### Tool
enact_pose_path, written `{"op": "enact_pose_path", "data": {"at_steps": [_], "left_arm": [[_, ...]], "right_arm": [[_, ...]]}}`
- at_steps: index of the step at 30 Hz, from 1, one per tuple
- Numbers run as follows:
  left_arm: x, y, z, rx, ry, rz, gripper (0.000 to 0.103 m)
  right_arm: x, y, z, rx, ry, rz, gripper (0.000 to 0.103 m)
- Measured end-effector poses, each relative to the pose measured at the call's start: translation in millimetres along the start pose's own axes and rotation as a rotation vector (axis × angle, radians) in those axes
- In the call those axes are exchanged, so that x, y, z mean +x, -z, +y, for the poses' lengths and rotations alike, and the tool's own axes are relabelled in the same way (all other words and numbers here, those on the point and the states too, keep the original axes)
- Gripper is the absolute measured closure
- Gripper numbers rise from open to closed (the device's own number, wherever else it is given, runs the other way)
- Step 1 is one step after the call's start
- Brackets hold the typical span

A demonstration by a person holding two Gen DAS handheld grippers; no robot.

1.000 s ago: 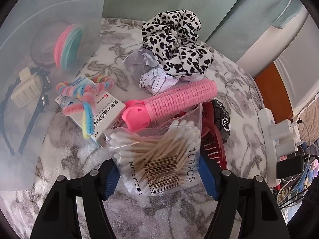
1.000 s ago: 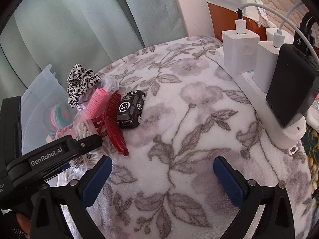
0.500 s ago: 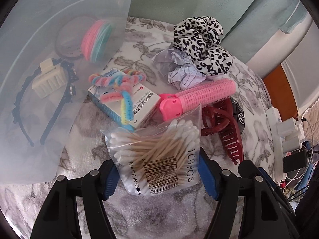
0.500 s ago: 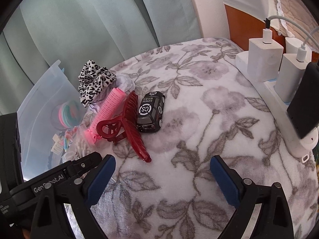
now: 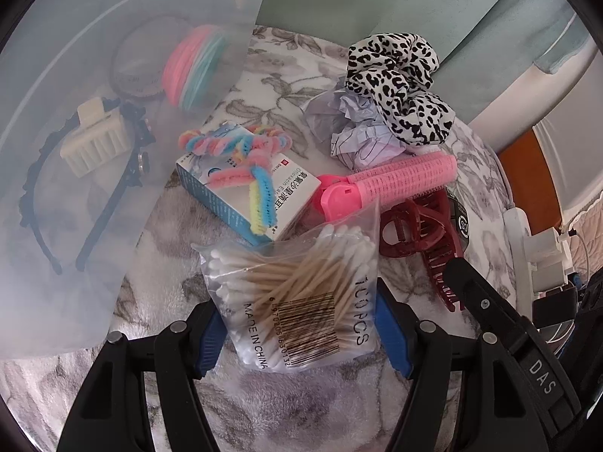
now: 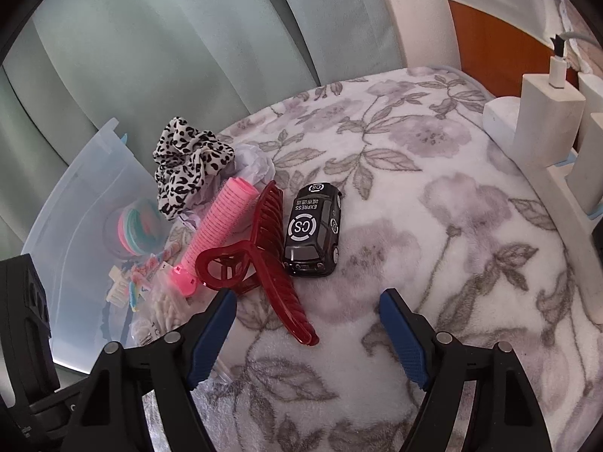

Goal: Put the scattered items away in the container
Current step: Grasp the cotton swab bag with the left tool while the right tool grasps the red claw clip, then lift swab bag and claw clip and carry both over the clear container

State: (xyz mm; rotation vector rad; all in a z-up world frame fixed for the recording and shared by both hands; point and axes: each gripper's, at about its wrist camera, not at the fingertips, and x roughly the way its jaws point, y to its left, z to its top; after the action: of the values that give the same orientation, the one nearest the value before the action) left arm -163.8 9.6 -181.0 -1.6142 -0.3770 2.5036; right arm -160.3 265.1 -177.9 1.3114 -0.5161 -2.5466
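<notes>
A translucent plastic container (image 5: 94, 173) sits at the left edge of the flowered blanket (image 6: 433, 203). Seen through its wall are a cream hair claw (image 5: 94, 147), a black headband (image 5: 75, 203), a pink-and-teal stack of hair ties (image 5: 192, 67) and a dark ring-shaped item behind it that is too blurred to name.

Outside the container, just beside its wall, lies a small blue-and-white box (image 5: 248, 196) with twisted rainbow hair ties (image 5: 241, 154) resting on top. A clear bag of cotton swabs (image 5: 301, 301) sits between the fingers of the left gripper (image 5: 297, 335); the blue pads stand against both sides of the bag, though whether they press it or only flank it cannot be told.

Beyond the bag a pink hair roller (image 5: 384, 184) touches the box and a dark red hair claw (image 6: 260, 252). A crumpled paper (image 5: 354, 132) and a leopard-print scrunchie (image 5: 395, 83) lie behind the roller, the scrunchie partly over the paper. A black toy car (image 6: 314, 231) stands just beside the red claw.

The right gripper (image 6: 307, 339) hovers over the blanket, fingers wide apart and holding nothing, with the red claw's tip between them. White chargers (image 6: 546, 120) sit on a power strip (image 6: 573, 218) at the blanket's right edge.
</notes>
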Motion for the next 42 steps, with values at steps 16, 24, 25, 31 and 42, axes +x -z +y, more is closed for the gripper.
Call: {"op": "enact_pose_path", "data": {"at_steps": [16, 24, 25, 31, 42], "left_arm": [[-0.7, -2.3, 4.1, 0.006, -0.001, -0.005, 0.031], [3.2, -3.5, -2.1, 0.017, -0.014, -0.002, 0.031], [3.0, -3.6, -2.0, 0.019, -0.016, -0.002, 0.031], [0.8, -2.3, -2.5, 0.037, -0.030, -0.001, 0.031], [-11.3, 2.7, -3.0, 0.049, -0.054, 0.028, 0.031]], "right_arm": [[26.9, -8.9, 16.4, -0.143, -0.035, 0.029, 0.062], [32.5, -9.0, 17.9, -0.113, -0.088, 0.038, 0.085], [31.7, -7.9, 17.3, -0.107, -0.092, 0.038, 0.086], [19.8, 0.6, 10.7, -0.058, -0.109, 0.034, 0.088], [-8.9, 20.0, -5.0, 0.073, -0.180, 0.032, 0.089]]}}
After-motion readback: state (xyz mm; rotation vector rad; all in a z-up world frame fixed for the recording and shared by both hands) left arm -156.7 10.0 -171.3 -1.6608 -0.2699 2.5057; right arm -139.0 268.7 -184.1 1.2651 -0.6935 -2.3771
